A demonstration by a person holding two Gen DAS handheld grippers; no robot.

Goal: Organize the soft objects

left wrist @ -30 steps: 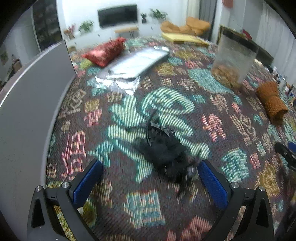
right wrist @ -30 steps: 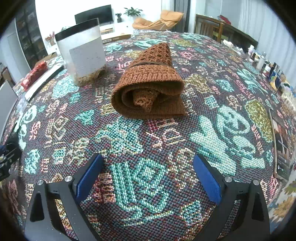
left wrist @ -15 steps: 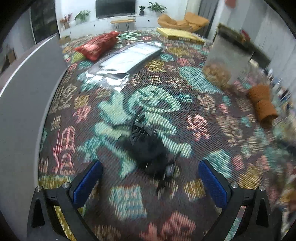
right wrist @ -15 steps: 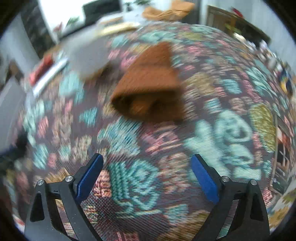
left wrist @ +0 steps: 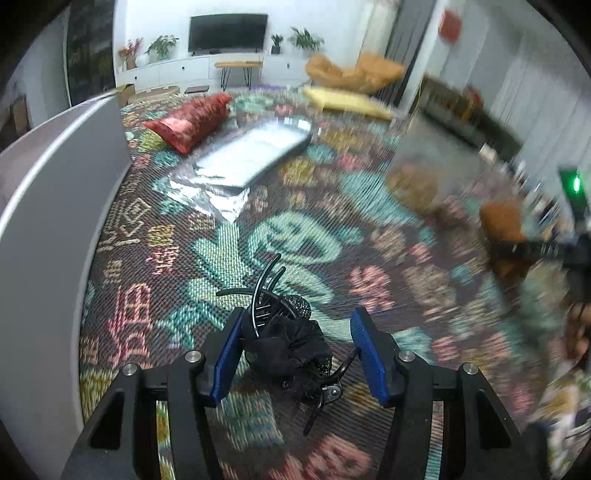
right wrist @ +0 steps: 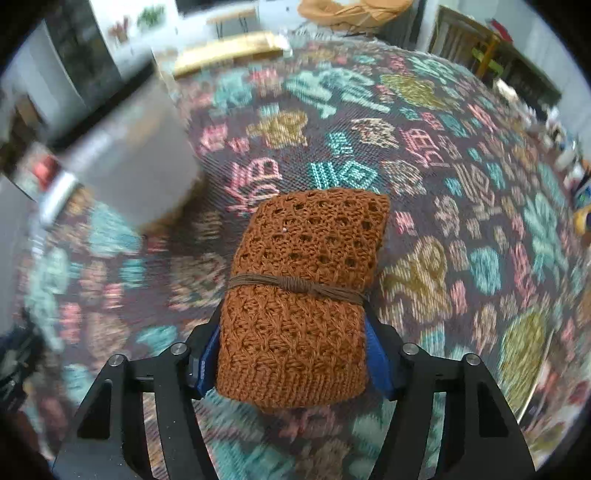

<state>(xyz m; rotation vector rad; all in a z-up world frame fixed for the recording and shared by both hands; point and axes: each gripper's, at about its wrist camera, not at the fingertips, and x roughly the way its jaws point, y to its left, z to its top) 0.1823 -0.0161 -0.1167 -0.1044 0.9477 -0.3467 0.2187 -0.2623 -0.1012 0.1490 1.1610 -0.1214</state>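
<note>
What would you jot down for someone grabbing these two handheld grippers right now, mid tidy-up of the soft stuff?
Left gripper: jaws have just been closing around the black fabric bundle, which has a hair clip tangled in it. One pad touches it and the other shows a gap, so it is not gripped yet.
Right gripper: just closed, pads pressing both sides of the tied brown knit roll.
Both things are over the patterned cloth.
Done: roll grasped.
Left: finish gripping the bundle, then put both away; where they go is not evident.

Behind your patterned cloth (left wrist: 229, 258): white wall, TV (left wrist: 228, 32), low cabinet (left wrist: 199, 70), plants (left wrist: 162, 46), orange beanbag (left wrist: 354, 72).
</note>
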